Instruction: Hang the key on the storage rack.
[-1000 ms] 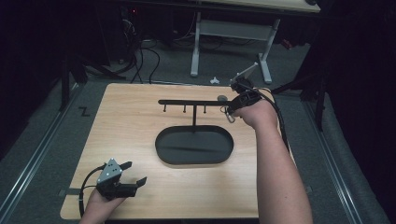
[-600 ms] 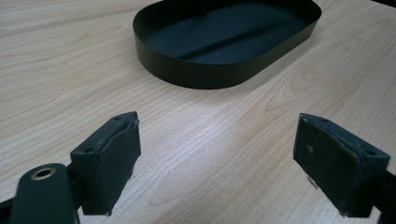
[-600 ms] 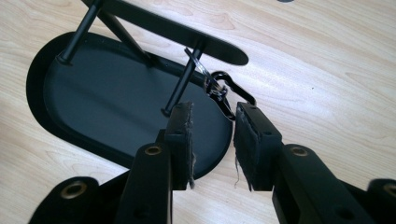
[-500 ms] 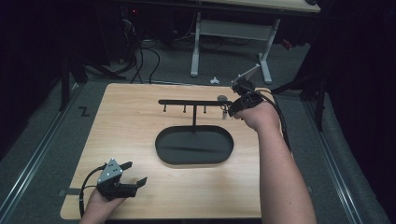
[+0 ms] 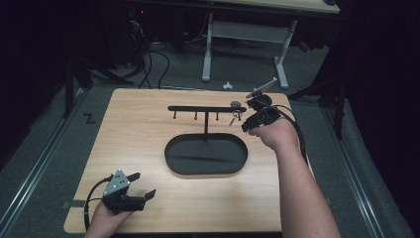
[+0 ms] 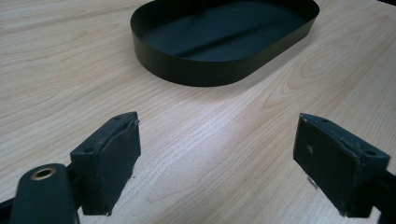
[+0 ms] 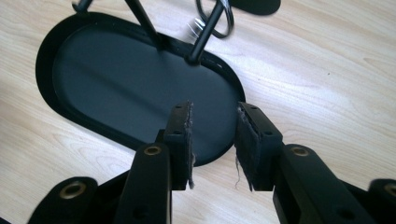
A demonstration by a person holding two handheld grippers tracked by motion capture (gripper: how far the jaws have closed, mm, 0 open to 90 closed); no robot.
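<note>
Right gripper [image 5: 246, 125]: jaws nearly together, nothing between them, beside key ring [image 5: 236, 114] hanging on rack [image 5: 205, 108] (over black tray [image 5: 206, 154]). Left gripper [image 5: 141, 185]: jaws spread wide, empty, low over table [image 5: 138, 129].

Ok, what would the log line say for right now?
left gripper: open, empty, near table's front edge | right gripper: nearly closed, empty, beside key ring | key ring: hanging on rack

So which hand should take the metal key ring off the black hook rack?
Right. The right tongs sit just beside the metal key ring at the right end of the black hook rack. The left tongs rest open at the near-left corner of the wooden table, beyond the black oval tray.
</note>
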